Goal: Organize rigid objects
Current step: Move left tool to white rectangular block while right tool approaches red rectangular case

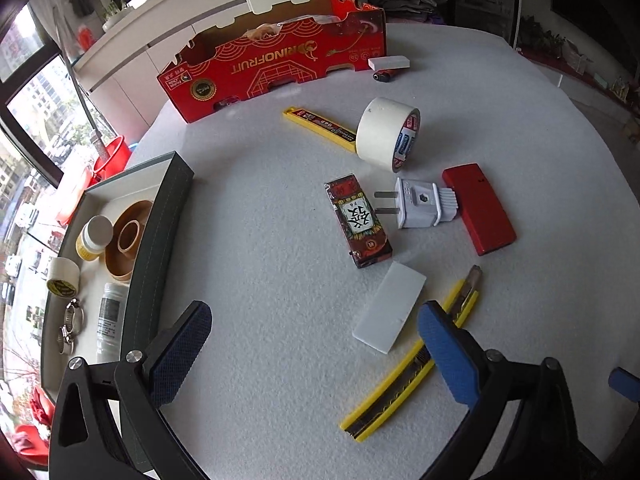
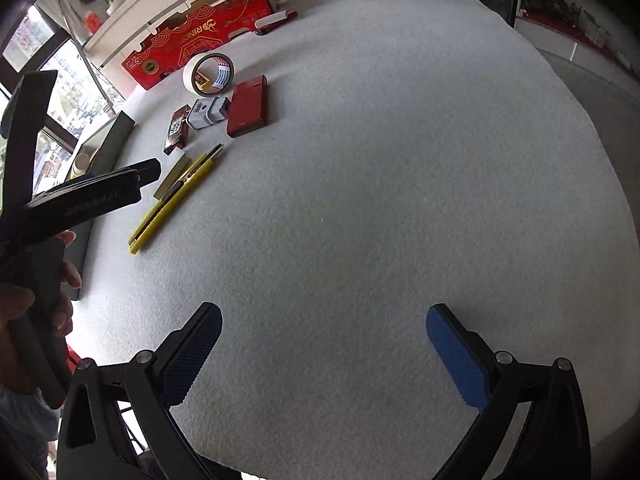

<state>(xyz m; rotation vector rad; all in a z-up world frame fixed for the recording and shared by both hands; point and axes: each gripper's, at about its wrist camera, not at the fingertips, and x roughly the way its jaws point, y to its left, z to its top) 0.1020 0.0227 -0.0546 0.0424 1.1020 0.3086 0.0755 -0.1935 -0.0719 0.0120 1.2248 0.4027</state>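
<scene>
My left gripper (image 1: 316, 344) hovers open above the white table, empty. Just ahead lie a white flat block (image 1: 390, 312) and a yellow utility knife (image 1: 412, 364), partly under the right finger. Beyond are a patterned small box (image 1: 357, 220), a white plug (image 1: 420, 203), a red flat case (image 1: 478, 208), a roll of white tape (image 1: 386, 133) and a yellow blade case (image 1: 320, 127). My right gripper (image 2: 324, 344) is open over bare table, far from the same cluster: the knife (image 2: 176, 196), red case (image 2: 248, 108), tape (image 2: 208, 74).
A dark-rimmed tray (image 1: 160, 240) at the left holds bottles, tape rolls and hose clamps. A red cardboard box (image 1: 276, 60) stands at the back, with a white block (image 1: 389, 63) and a lighter (image 1: 385, 76) beside it. A hand holding the left gripper (image 2: 60, 280) shows in the right wrist view.
</scene>
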